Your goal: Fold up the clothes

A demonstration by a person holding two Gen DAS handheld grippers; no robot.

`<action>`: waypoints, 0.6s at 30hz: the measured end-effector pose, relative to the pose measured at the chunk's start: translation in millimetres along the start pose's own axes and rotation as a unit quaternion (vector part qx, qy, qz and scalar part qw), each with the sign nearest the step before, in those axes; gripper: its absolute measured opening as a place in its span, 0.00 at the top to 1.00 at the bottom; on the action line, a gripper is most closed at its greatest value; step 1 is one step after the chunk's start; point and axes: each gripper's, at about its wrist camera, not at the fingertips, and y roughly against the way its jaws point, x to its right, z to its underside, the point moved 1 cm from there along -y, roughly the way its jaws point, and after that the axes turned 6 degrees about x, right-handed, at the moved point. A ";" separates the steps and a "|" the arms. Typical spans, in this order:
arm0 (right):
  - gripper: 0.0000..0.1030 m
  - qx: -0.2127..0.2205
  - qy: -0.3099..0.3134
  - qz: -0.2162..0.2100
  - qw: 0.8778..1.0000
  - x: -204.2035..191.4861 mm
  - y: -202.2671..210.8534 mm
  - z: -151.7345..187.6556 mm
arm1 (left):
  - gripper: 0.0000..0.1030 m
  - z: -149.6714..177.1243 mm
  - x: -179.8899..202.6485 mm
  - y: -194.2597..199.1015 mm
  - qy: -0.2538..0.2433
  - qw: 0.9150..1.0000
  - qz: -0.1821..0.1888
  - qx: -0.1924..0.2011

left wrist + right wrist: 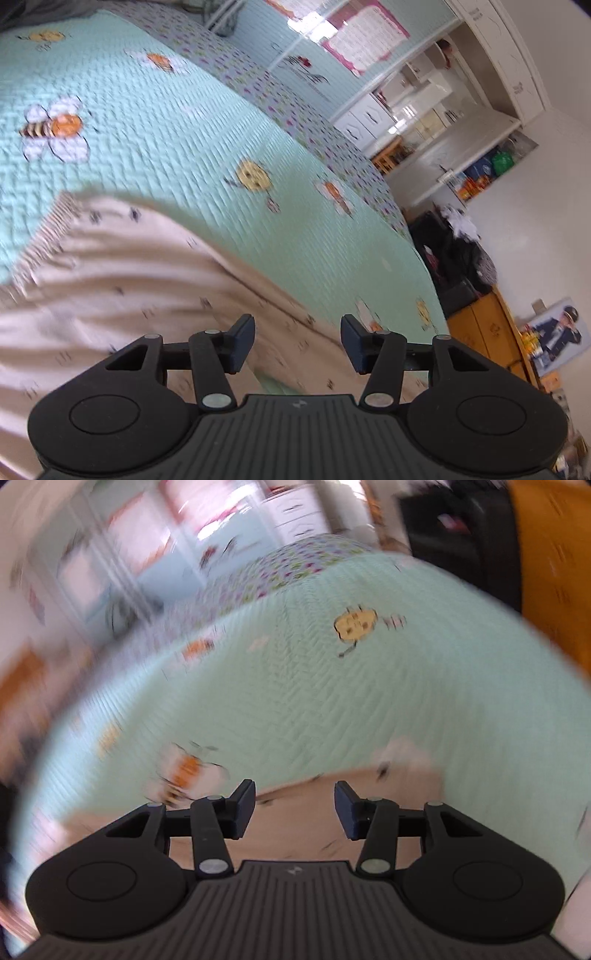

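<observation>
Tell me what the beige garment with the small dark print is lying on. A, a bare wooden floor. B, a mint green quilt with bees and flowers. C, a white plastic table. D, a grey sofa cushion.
B: in the left wrist view the beige garment is spread over the mint green quilt, whose bee and flower pattern shows around it.

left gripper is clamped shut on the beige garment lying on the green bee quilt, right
Not quite. In the left wrist view the left gripper is open, its jaws standing apart with nothing pinched between them. The beige garment does lie on the green bee quilt, loose beneath the gripper.
</observation>
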 end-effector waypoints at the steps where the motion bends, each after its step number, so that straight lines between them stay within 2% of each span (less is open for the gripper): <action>1: 0.52 -0.002 0.059 0.018 0.998 -7.2 -5.7 -1.8 | 0.46 -3.1 -2.3 1.0 0.004 1.000 -0.002 0.006; 4: 0.53 -0.017 0.224 0.037 0.974 -25.4 -20.7 -1.3 | 0.41 2.1 -8.6 2.9 0.018 1.000 0.006 0.014; 7: 0.63 -0.037 0.312 0.027 0.949 -33.7 -30.6 -0.7 | 0.41 20.2 -14.1 -8.5 0.029 1.000 0.007 -0.005; 9: 0.70 -0.049 0.342 0.015 0.938 -36.1 -32.1 1.2 | 0.41 29.5 -16.4 -15.7 0.033 0.999 0.008 -0.016; 13: 0.71 -0.064 0.391 -0.014 0.918 -41.4 -31.6 7.4 | 0.40 42.6 -18.0 -27.4 0.036 0.999 0.009 -0.033; 18: 0.71 -0.088 0.427 -0.030 0.899 -49.1 -53.1 12.2 | 0.39 49.2 -17.9 -33.1 0.033 0.999 0.003 -0.042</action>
